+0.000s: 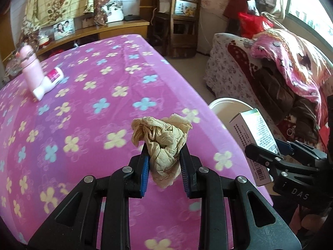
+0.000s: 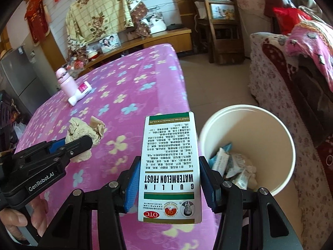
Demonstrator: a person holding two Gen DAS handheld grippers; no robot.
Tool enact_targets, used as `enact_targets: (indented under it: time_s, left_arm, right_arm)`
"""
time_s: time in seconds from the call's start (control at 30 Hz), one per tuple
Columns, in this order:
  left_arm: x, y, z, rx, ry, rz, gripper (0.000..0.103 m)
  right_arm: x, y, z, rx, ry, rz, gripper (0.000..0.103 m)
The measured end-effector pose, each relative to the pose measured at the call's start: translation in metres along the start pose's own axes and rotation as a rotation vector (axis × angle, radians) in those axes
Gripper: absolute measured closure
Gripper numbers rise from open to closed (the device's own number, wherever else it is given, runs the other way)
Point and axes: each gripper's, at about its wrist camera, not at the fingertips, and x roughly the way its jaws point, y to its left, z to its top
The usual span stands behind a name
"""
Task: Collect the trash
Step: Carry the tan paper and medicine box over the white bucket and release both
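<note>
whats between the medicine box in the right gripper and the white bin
Nothing. In the right wrist view the medicine box sits just left of the white bin, with only the pink table edge and floor between.

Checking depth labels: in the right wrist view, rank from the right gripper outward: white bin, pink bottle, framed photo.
1. White round bin, just right of the right gripper, beside the table.
2. Pink bottle, upper left on the tablecloth.
3. Framed photo, on the back shelf.

Bedroom surroundings: furnishings and tabletop items.
Pink flask (image 2: 64,80) upright beside a lying white tube (image 2: 80,93) on the flowered pink cloth (image 1: 87,112); framed photo (image 2: 109,42), wooden chair (image 2: 222,27), quilt-draped sofa (image 1: 291,68) behind.
</note>
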Motion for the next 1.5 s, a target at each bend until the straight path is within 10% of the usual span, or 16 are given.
enact_targets:
  time_s: [1.37,1.5]
  left_arm:
    - [0.100,-0.127,0.037,0.128,0.119,-0.145,0.078]
    - [0.102,-0.131,0.038,0.133,0.106,-0.164,0.065]
  right_arm:
    - [0.038,-0.146,0.015,0.197,0.051,-0.193,0.052]
    - [0.039,-0.156,0.014,0.231,0.044,-0.206,0.041]
